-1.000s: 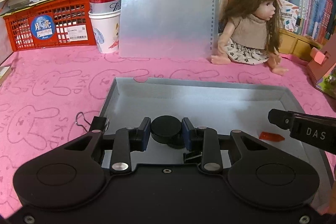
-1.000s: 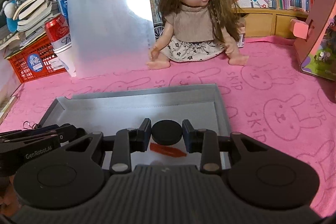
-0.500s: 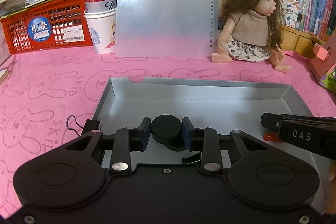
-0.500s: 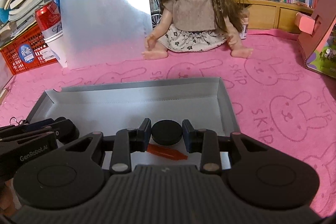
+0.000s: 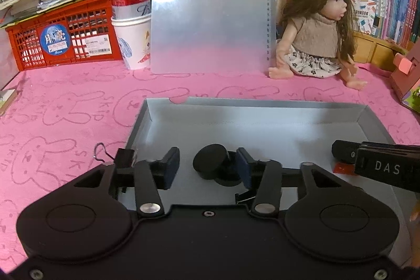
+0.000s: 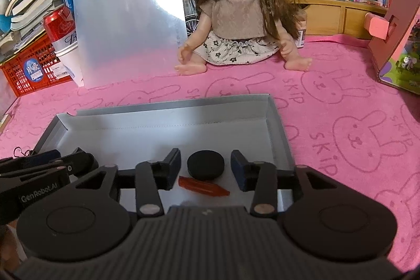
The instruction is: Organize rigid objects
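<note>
A shallow grey tray (image 5: 262, 122) lies on the pink bunny cloth; it also shows in the right wrist view (image 6: 162, 127). My left gripper (image 5: 208, 168) is open over its near left part, with a black disc (image 5: 210, 164) tilted between the fingers, leaning on another black round piece (image 5: 231, 175). My right gripper (image 6: 206, 169) is open over the tray's near right part, with a black disc (image 6: 206, 165) lying flat between its fingers and a small orange-red piece (image 6: 203, 186) just in front. A black binder clip (image 5: 123, 158) sits at the tray's left edge.
A doll (image 6: 236, 12) sits behind the tray, beside a translucent clipboard (image 5: 210, 7). A red can in a paper cup (image 5: 131, 17) and a red basket (image 5: 60, 36) stand at the back left. A pink cardboard house (image 6: 393, 30) stands at the right. Bookshelves line the back.
Both grippers have opened and let go of their black discs. The left disc now tilts in the tray; the right disc lies flat. Both grippers have backed off slightly.
</note>
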`<state>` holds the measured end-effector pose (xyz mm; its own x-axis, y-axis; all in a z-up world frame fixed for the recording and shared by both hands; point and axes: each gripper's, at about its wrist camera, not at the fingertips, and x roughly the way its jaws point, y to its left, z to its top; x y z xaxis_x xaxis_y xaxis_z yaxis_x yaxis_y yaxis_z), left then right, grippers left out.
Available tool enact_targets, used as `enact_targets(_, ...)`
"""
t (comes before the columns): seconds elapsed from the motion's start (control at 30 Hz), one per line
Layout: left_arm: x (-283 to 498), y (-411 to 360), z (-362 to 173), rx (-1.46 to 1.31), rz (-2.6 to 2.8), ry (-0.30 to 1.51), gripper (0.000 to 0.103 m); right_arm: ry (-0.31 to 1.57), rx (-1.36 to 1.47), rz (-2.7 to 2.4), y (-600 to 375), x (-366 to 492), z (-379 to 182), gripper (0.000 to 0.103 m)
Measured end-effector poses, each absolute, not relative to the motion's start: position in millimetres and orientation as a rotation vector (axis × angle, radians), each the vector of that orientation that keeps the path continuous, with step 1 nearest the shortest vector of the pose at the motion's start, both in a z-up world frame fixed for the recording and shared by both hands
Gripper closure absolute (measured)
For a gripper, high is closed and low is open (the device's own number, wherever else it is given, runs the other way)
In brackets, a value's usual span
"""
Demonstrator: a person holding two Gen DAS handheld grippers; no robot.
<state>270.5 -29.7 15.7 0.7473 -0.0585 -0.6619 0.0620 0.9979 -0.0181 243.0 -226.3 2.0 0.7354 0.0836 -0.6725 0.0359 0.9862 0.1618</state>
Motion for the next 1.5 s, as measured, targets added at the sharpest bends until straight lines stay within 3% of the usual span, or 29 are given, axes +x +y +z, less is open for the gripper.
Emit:
enact_targets(0.17, 258.8, -26.1, 24.3, 0.007, -0.066, 0.692, 0.042, 0.713, 0.161, 0.029, -227.1, 232.6, 9.5, 0.03)
enact_targets(0.33, 241.5, -22.2, 34.5, 0.001, -0.078, 0.658, 0.024, 0.659, 0.153, 0.014, -229.4, 215.7, 20.1, 0.022)
enact_targets(0.57, 214.5, -22.2, 47.3, 0.04, -0.095, 0.609, 0.022, 0.601, 0.121, 0.014, -228.1, 190.4, 33.4, 0.016)
enact_targets(1.5, 108.2, -14.6, 51.6, -0.012, -0.156, 0.565, 0.019, 0.473, 0.072, 0.024, -227.4, 93.5, 42.3, 0.014)
